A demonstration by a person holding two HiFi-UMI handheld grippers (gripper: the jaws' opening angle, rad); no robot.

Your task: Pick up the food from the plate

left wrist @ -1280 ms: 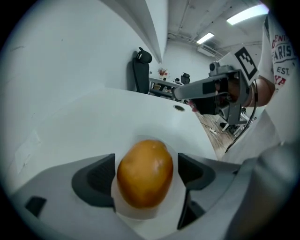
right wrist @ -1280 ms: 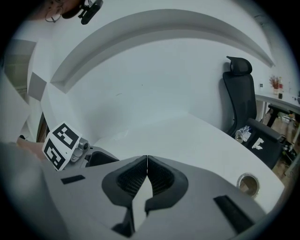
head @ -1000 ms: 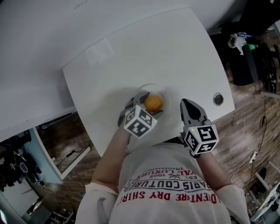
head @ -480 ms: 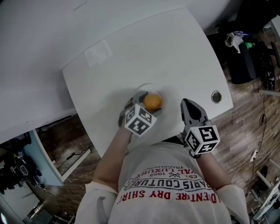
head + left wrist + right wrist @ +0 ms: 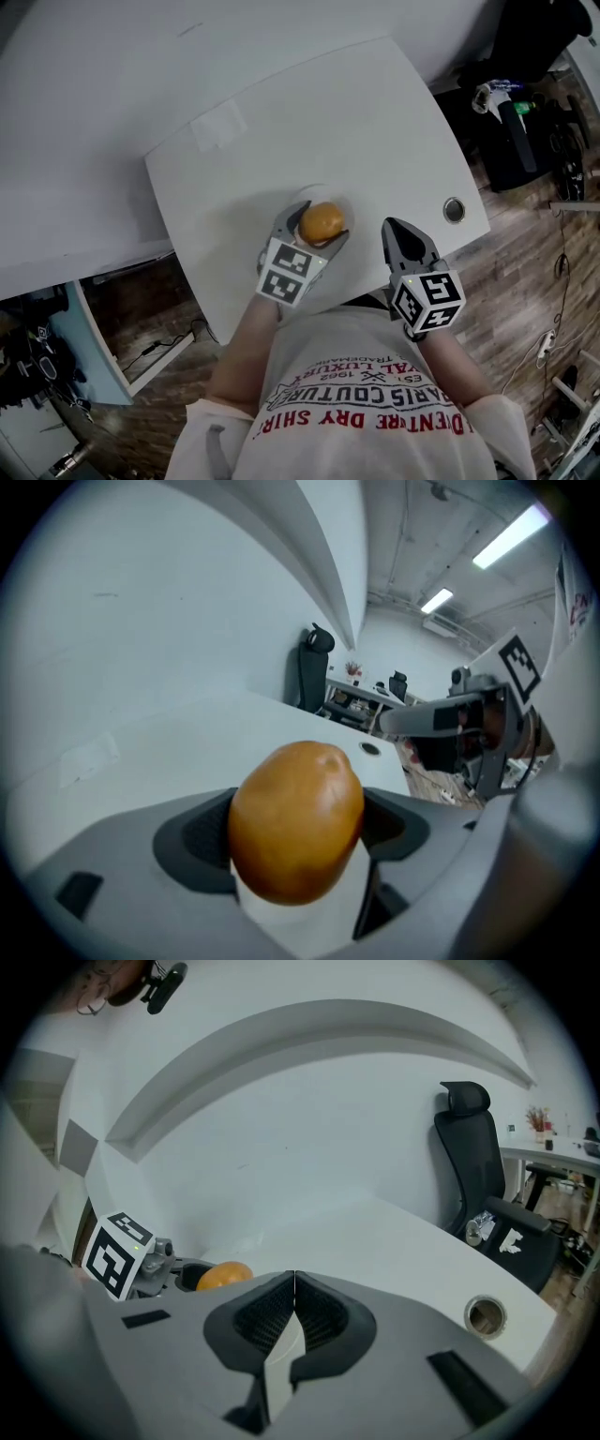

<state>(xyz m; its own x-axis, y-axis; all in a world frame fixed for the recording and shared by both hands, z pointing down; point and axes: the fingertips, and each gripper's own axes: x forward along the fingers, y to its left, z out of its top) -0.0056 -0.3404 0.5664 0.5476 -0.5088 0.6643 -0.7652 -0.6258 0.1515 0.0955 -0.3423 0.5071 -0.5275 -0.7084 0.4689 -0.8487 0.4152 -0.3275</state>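
An orange-brown round piece of food (image 5: pixel 322 222) (image 5: pixel 296 819) sits between the jaws of my left gripper (image 5: pixel 315 223) (image 5: pixel 298 832), which is shut on it. Its dark pads press the food from both sides. The gripper holds it over the near middle of the white table (image 5: pixel 281 122). Around it the pale rim of the white plate (image 5: pixel 317 190) barely stands out from the tabletop. My right gripper (image 5: pixel 395 231) (image 5: pixel 294 1283) is to the right, near the table's front edge, shut with nothing in it. The food (image 5: pixel 223 1275) also shows from the right gripper view.
A round metal cable hole (image 5: pixel 454 209) (image 5: pixel 486 1315) is set in the table's right corner. A black office chair (image 5: pixel 475 1162) stands beyond that corner. Dark bags and clutter (image 5: pixel 525 122) lie on the wooden floor to the right. A curved white wall runs behind the table.
My left gripper, still shut on the food, has turned a little and the food now shows larger and closer to the head camera. The right gripper has barely moved.
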